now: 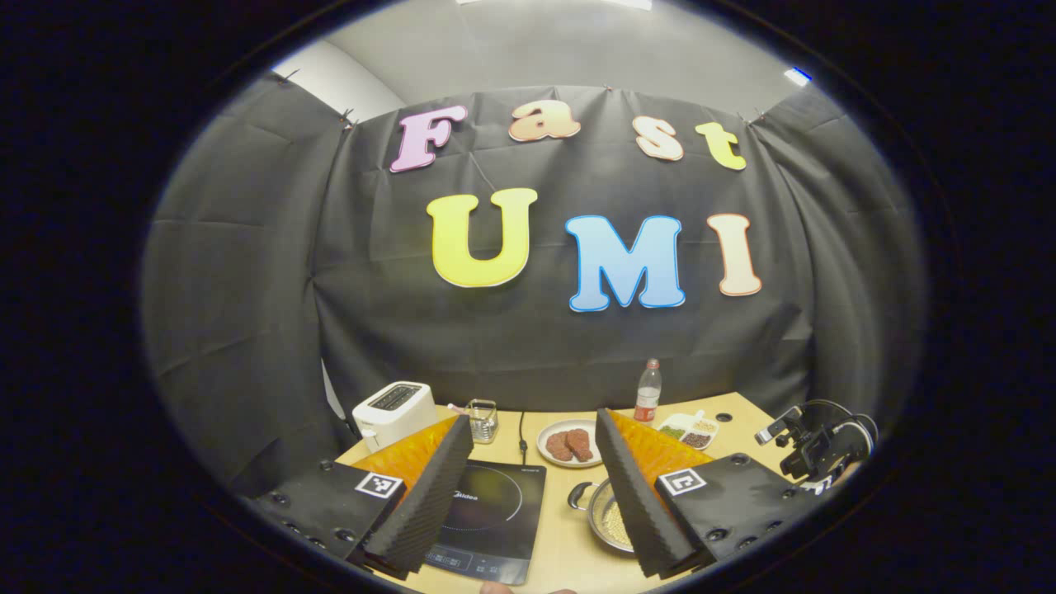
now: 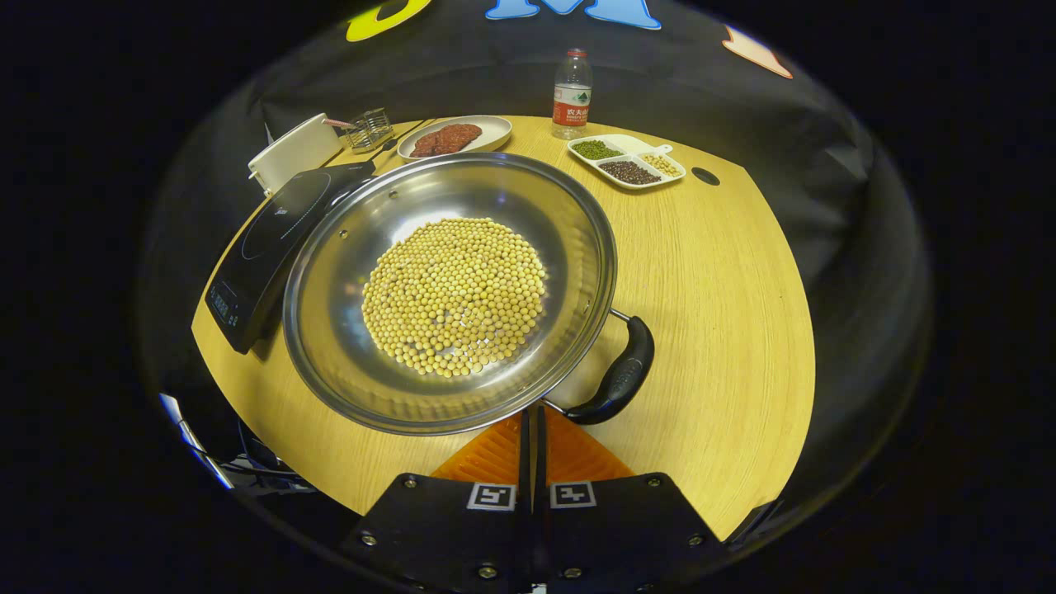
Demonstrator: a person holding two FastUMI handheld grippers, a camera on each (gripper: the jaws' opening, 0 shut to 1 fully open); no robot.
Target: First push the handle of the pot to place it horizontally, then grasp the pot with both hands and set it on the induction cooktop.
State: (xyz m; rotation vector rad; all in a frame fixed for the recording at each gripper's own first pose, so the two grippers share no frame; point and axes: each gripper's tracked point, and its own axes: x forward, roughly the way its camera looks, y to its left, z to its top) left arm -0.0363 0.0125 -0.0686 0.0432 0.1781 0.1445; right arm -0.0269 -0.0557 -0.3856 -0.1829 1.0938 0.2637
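Black cloth wall (image 1: 528,330), pale wooden table (image 2: 726,313), grey ceiling (image 1: 561,49)

Light comes from overhead: a ceiling strip shows at the top of the left gripper view. The tabletop (image 2: 726,272) is evenly bright and sharp. The pot (image 2: 450,289) carries soft glare on its inner wall and casts a short shadow. Straight edges bow strongly towards the rims of both views.

The pale wooden tabletop (image 2: 726,313) carries a steel pot of yellow beans (image 2: 450,293) mid-table, a black induction cooktop (image 2: 272,247) at its left edge, and a white toaster (image 2: 293,153), oval plate (image 2: 458,136), clear bottle (image 2: 572,95) and divided white dish (image 2: 627,161) along its far edge.
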